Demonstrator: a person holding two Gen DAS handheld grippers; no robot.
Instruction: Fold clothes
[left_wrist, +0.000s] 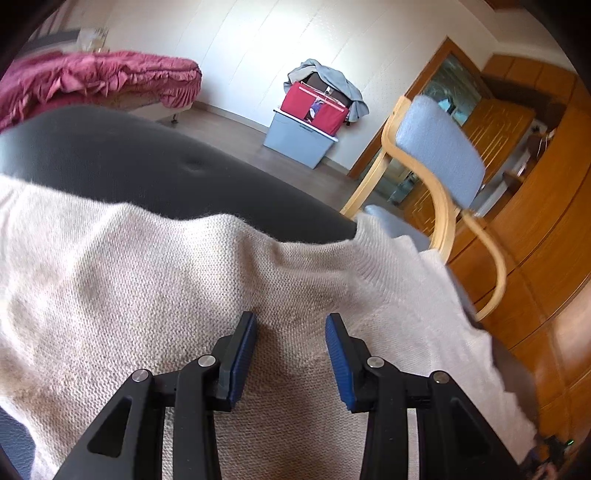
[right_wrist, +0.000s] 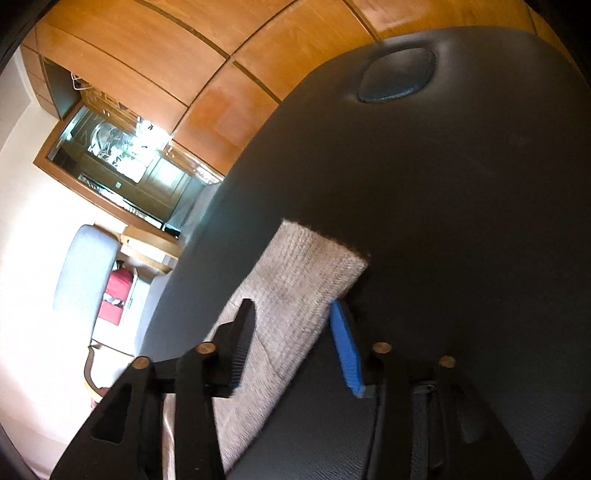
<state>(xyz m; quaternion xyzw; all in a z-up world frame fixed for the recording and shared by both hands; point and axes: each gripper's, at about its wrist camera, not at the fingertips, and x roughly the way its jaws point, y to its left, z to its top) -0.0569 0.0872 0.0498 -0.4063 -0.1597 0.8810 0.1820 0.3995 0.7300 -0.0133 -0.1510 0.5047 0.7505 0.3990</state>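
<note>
Both the left gripper (left_wrist: 291, 321) and the right gripper (right_wrist: 295, 314) have black angular arms. The fingers (left_wrist: 341, 363) carry ribbed blue pads. Round metal screws (left_wrist: 207, 360) sit at the joints.

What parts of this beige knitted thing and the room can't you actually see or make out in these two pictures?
- Beige sweater, left wrist view: its lower part runs under the left gripper and off the bottom edge.
- Ribbed cuff, right wrist view: the sleeve behind it is hidden by the right gripper.
- Dark padded surface: its full extent is cut by the fisheye rim.
- Glass cabinet: contents lost in glare.
- Red bag: contents too small.
</note>
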